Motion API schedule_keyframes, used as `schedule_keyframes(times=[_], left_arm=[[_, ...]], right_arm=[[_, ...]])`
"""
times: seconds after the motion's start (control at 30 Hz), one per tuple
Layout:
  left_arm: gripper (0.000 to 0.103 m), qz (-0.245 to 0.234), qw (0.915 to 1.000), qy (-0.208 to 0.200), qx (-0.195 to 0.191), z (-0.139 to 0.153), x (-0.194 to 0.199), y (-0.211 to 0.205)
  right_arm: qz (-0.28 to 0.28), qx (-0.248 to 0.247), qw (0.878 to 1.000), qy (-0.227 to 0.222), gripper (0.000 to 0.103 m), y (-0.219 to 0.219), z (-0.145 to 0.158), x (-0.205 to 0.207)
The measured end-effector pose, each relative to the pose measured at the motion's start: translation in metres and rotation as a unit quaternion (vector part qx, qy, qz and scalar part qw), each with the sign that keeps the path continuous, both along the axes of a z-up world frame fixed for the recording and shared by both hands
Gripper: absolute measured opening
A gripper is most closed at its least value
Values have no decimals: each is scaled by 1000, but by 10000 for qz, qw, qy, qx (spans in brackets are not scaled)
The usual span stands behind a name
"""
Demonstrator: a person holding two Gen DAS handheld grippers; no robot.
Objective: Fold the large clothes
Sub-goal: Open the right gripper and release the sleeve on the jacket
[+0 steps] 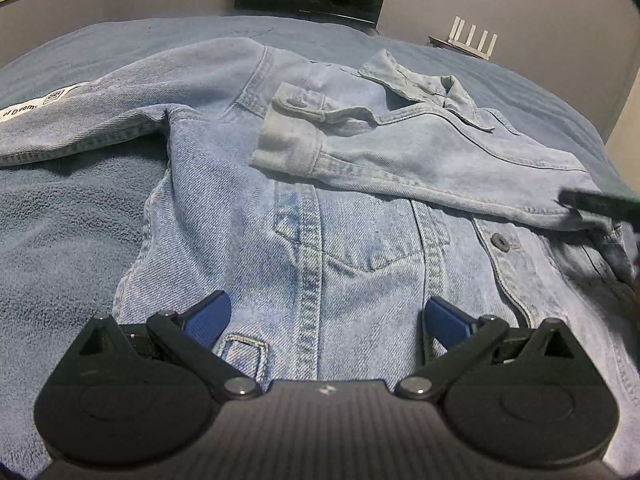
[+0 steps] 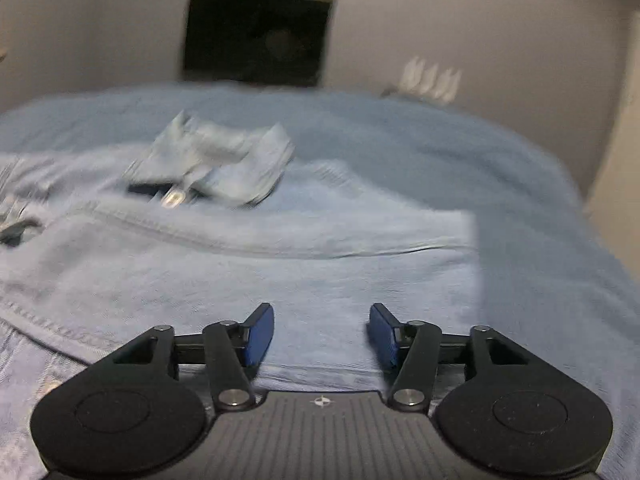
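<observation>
Hidden, cropped and blurred items: denim jacket on the bed

Your right wrist view is motion-blurred throughout: the jacket's collar [image 2: 224, 160], a metal button [image 2: 173, 199] beside it and the dark screen [image 2: 256, 40] on the wall lack detail. In your left wrist view the jacket's [image 1: 320, 240] left sleeve [image 1: 60, 128] runs off the left edge, cutting its white label's [image 1: 44, 102] print to "of Dream". A dark, blurred object [image 1: 600, 204] at the right edge covers the folded sleeve's [image 1: 400, 156] shoulder end; you cannot identify it. Your left gripper's body hides the hem.

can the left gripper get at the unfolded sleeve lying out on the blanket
Probably yes. The left gripper has its jaws open and empty over the denim jacket, and the sleeve lies flat on the blue blanket with nothing on top of it.
</observation>
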State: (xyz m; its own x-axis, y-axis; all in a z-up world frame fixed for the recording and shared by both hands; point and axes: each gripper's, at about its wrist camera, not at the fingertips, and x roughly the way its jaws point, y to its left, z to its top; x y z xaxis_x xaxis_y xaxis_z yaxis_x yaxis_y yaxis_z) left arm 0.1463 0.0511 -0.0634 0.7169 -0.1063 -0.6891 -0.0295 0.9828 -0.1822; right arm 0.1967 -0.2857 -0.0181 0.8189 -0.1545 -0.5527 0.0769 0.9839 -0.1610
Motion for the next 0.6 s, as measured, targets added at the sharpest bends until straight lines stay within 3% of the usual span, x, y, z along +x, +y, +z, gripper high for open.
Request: schedule_keyframes(times=[0.07, 0.17, 0.33, 0.47, 0.53, 0.6], left_arm=[[103, -3, 10000, 13, 19, -1, 1, 0], [103, -6, 10000, 18, -8, 0, 1, 1], [103, -15, 10000, 41, -51, 1, 1, 2], [103, 24, 9995, 126, -293, 11, 3, 14], [103, 287, 9985, 120, -458, 22, 2, 28], [103, 611, 9952, -7, -764, 36, 0, 51]], right_arm=[[-8, 272, 9984, 492, 62, -8, -9, -4], [-12, 506, 9985, 214, 63, -13, 5, -31], [-580, 1535, 9861, -274, 93, -21, 24, -107], [-1063, 2437, 9631, -422, 101, -11, 24, -153], [-784, 2287, 9691, -486, 101, 11, 24, -158], [-277, 1605, 9849, -579, 101, 37, 26, -160]])
